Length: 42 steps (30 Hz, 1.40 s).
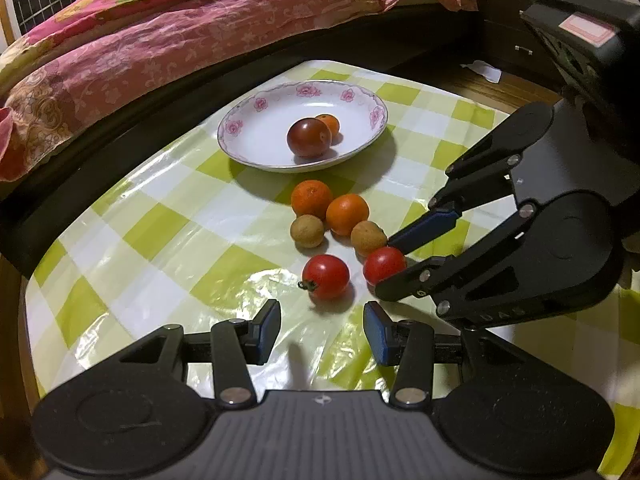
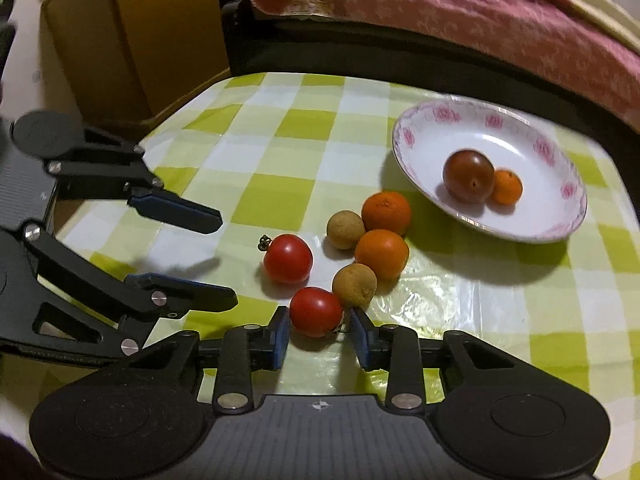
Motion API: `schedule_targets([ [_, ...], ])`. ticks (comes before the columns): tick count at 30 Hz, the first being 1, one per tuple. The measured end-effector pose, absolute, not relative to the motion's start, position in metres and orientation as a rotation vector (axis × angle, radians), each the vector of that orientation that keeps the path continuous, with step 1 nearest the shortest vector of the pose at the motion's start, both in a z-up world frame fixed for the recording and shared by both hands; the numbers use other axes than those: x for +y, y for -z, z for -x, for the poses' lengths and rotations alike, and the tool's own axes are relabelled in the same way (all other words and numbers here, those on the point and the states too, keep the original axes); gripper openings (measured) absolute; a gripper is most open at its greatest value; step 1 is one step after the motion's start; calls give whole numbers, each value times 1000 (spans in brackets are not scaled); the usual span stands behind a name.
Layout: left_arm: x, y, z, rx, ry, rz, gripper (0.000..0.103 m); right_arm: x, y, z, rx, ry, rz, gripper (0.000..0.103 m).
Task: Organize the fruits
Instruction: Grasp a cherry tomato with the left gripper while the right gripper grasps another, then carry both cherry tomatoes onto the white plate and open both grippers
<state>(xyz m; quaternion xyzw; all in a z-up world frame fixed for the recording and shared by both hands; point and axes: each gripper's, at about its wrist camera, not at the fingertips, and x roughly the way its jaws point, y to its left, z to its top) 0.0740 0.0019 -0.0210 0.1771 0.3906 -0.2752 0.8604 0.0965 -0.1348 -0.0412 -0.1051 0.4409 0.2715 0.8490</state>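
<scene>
Checkered table (image 2: 304, 128) by the bed: right claw (image 2: 318, 334) sits open around 1 red tomato (image 2: 316, 311) (pads not touching yet). Squeeze gently, then lift toward the plate (image 2: 404, 136). Left claw (image 1: 322, 330) hangs open.

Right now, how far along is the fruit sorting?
Done: a dark tomato and small orange sit in the plate. In hand: the right gripper brackets a red tomato, not visibly clamped. Left: five fruits on the tablecloth; the left gripper is open, empty.
</scene>
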Motion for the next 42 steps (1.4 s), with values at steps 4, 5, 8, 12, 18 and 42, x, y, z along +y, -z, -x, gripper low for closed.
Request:
schedule_targets([
  [4, -2, 24, -81, 816, 568, -361, 52, -138, 40, -97, 933, -567, 237, 27],
  [5, -3, 25, -83, 818, 563, -358, 52, -140, 39, -97, 939, -560, 232, 27],
  [8, -6, 28, -89, 823, 557, -338, 52, -146, 39, -99, 957, -547, 211, 27],
  [12, -12, 32, -96, 822, 546, -337, 51, -153, 38, -100, 976, -530, 182, 27],
  [18, -20, 40, -100, 841, 528, -351, 44, -159, 36, -102, 983, -504, 161, 27],
  [42, -31, 27, -105, 840, 508, -317, 38, -168, 33, -109, 978, -444, 183, 26],
])
